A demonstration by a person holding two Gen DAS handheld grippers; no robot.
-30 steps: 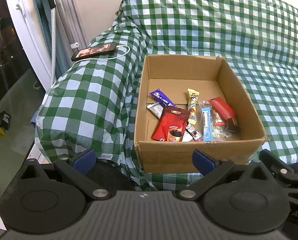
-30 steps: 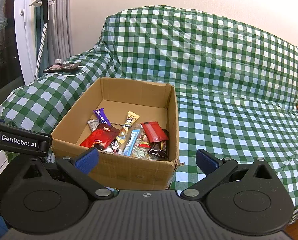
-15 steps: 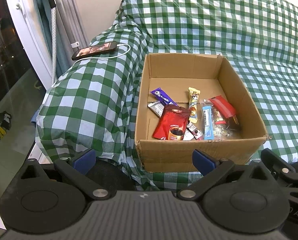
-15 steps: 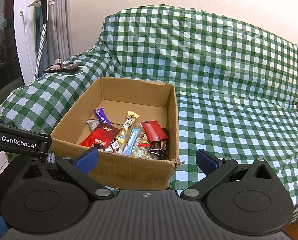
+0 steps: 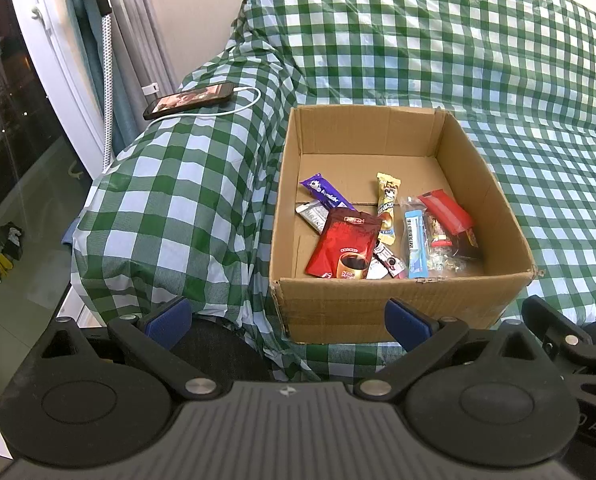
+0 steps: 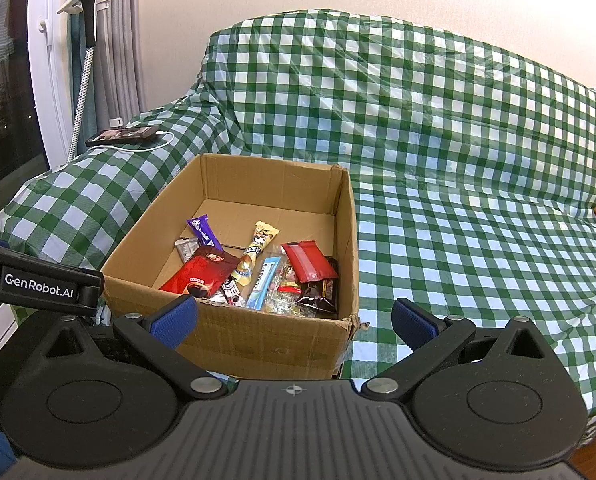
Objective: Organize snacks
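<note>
**Snacks in the box, both grippers empty**

The snacks (image 5: 381, 232) lay heaped in the near half of an open cardboard box (image 5: 381, 312) on the green-checked sofa cover (image 6: 457, 128). The left gripper (image 5: 288, 318) and right gripper (image 6: 294, 318) hung before the box's near wall, jaws spread wide, holding nothing. A phone (image 5: 188, 100) lay charging on the armrest.

Bright, even indoor light, sharp focus, fisheye bending at edges
</note>
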